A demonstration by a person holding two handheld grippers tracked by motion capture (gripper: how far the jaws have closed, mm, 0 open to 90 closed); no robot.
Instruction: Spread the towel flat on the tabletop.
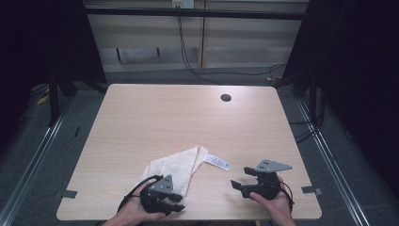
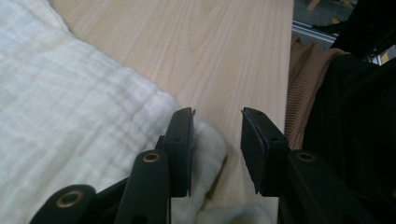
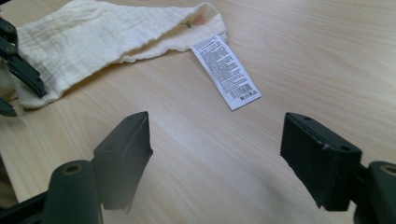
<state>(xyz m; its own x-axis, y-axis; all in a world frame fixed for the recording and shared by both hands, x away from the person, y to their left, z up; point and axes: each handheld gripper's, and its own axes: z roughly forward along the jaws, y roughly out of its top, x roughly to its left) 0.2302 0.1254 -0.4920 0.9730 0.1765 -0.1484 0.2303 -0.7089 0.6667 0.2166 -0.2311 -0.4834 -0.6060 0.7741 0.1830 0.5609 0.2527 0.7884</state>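
Observation:
A cream cloth (image 1: 174, 167) lies folded in a long strip on the near part of the wooden table (image 1: 188, 117), with a white printed label (image 1: 218, 162) at its far right end. My left gripper (image 1: 176, 202) sits at the cloth's near end. In the left gripper view the jaws (image 2: 217, 140) stand partly apart. The corner of the cloth (image 2: 70, 116) lies under one jaw, and bare wood shows in the gap. My right gripper (image 1: 241, 177) is open wide over bare table, right of the cloth. Its view (image 3: 217, 149) looks toward the label (image 3: 226, 70) and the cloth (image 3: 93, 32).
A round dark hole (image 1: 226, 97) is set in the table's far side. The table's near edge runs just below both hands, and a brown garment (image 2: 303, 84) hangs past it. Black cables (image 1: 197, 70) trail on the floor beyond the table.

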